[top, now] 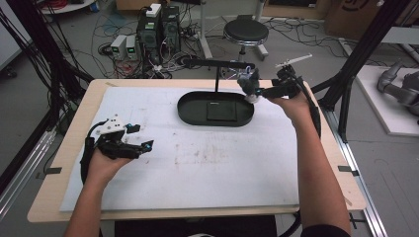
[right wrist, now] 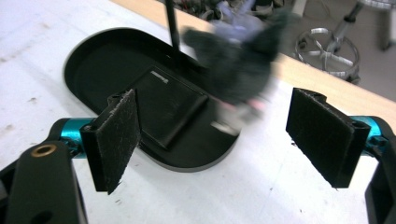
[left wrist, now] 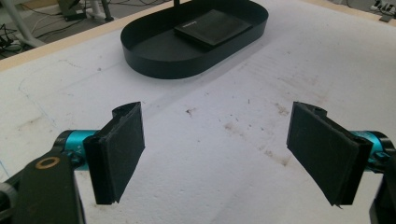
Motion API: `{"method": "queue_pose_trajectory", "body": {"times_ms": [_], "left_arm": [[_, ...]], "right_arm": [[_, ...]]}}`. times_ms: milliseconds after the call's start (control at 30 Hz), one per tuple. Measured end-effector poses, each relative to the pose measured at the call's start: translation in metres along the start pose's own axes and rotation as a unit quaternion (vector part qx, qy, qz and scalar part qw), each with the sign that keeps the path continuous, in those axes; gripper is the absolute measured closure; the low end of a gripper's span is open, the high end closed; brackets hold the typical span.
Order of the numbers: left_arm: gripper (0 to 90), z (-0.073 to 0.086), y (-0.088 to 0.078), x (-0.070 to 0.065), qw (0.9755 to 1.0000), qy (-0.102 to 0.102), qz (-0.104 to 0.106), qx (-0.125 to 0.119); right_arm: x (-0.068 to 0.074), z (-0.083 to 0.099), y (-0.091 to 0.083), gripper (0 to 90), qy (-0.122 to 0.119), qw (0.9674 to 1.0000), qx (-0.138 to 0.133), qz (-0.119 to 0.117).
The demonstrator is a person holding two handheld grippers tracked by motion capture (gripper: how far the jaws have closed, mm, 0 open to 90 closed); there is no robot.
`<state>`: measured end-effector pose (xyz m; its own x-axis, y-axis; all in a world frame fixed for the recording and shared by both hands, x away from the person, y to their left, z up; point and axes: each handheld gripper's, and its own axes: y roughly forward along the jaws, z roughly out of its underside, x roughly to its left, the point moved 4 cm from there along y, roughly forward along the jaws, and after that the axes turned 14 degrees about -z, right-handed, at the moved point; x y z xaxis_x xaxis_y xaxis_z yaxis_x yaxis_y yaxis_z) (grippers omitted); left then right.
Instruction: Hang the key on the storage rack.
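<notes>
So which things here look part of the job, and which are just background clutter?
Likely in play:
black oval tray
flat black square pad inside it
dark grey fuzzy object, blurred, by the tray's right end
left gripper, right gripper, both open

Background:
round black stool
computer towers and floor cables

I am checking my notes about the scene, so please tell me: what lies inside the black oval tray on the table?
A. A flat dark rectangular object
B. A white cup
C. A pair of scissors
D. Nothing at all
A: the black oval tray holds one flat dark rectangular object on its floor, which the right gripper view also shows.
</notes>
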<state>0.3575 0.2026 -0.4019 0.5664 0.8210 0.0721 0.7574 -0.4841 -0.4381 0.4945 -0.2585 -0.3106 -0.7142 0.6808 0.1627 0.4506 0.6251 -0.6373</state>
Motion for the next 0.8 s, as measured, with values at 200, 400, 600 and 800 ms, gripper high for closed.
{"method": "queue_pose_trajectory", "body": {"times_ms": [200, 400, 600, 800], "left_arm": [[19.1, -0.001, -0.001, 0.000, 1.0000, 0.001, 0.002, -0.002], [19.1, 0.001, 0.002, 0.000, 1.0000, -0.001, 0.004, 0.002], [19.0, 0.002, 0.004, 0.000, 1.0000, -0.002, 0.002, 0.002], [19.1, 0.002, 0.004, -0.001, 1.0000, -0.005, 0.005, 0.002]], "right_arm": [[0.011, 0.019, -0.009, 18.8, -0.003, 0.9997, -0.019, -0.015], [0.018, 0.053, -0.014, 18.8, -0.008, 0.9998, -0.006, -0.020], [0.024, 0.075, -0.019, 18.8, -0.007, 0.9990, -0.017, -0.041], [0.035, 0.102, -0.016, 18.8, -0.010, 0.9977, -0.026, -0.062]]}}
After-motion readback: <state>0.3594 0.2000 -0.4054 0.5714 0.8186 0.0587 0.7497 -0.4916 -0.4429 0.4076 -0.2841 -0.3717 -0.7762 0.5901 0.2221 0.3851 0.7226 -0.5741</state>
